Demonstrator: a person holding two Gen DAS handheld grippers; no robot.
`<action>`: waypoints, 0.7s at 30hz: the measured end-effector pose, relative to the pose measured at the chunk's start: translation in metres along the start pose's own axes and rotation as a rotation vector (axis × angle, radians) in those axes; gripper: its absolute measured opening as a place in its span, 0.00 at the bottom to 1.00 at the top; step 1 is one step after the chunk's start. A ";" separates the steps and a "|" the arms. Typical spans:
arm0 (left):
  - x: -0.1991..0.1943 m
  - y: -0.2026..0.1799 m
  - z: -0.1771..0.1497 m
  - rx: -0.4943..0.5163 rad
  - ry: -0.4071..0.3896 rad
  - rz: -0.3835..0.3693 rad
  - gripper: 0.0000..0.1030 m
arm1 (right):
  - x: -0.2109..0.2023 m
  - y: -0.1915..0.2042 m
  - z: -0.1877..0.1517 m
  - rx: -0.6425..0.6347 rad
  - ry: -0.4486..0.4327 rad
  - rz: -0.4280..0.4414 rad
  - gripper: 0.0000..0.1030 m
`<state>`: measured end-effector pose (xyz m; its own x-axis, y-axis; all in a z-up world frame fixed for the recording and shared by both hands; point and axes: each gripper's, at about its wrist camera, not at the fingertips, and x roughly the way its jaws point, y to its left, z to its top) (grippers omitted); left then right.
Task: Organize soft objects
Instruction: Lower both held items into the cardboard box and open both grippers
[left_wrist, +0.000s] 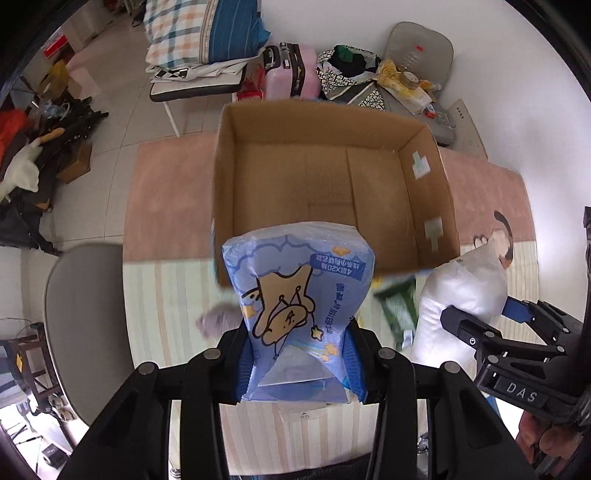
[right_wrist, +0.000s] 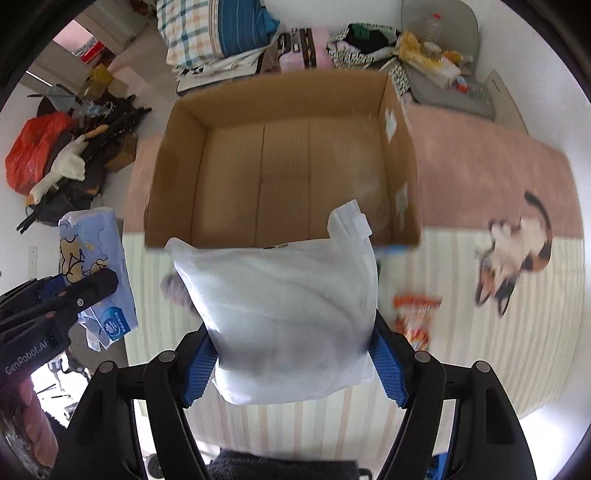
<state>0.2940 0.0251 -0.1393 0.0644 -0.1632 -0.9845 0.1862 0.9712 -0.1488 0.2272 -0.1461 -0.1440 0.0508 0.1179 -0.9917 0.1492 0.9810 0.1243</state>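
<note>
My left gripper (left_wrist: 299, 354) is shut on a blue tissue pack with a bear print (left_wrist: 299, 295) and holds it up in front of the near wall of an open cardboard box (left_wrist: 436, 206). My right gripper (right_wrist: 291, 354) is shut on a white soft bag (right_wrist: 284, 310), held just before the same box (right_wrist: 173, 177). The box inside looks bare. In the left wrist view the right gripper (left_wrist: 480, 321) and the white bag (left_wrist: 461, 295) show at the right. In the right wrist view the left gripper (right_wrist: 74, 291) and the blue pack (right_wrist: 92, 258) show at the left.
The box stands on a table with a striped and pink cloth (right_wrist: 480, 177) bearing a cat print (right_wrist: 517, 254). A green packet (left_wrist: 399, 306), a grey fluffy thing (left_wrist: 218, 321) and an orange snack packet (right_wrist: 413, 317) lie on the cloth. A grey chair (left_wrist: 81, 325) stands at left. Clutter covers the floor behind.
</note>
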 end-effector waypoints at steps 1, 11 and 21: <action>0.007 -0.003 0.019 -0.004 0.017 -0.004 0.38 | 0.004 -0.002 0.018 -0.002 0.002 -0.002 0.74; 0.132 -0.014 0.154 -0.029 0.210 -0.050 0.38 | 0.090 -0.016 0.172 -0.027 0.074 -0.051 0.74; 0.207 -0.018 0.186 -0.051 0.299 -0.092 0.40 | 0.172 -0.028 0.221 -0.078 0.137 -0.084 0.75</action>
<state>0.4860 -0.0585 -0.3230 -0.2429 -0.1994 -0.9493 0.1282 0.9635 -0.2352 0.4497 -0.1869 -0.3110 -0.0947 0.0498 -0.9943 0.0702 0.9966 0.0432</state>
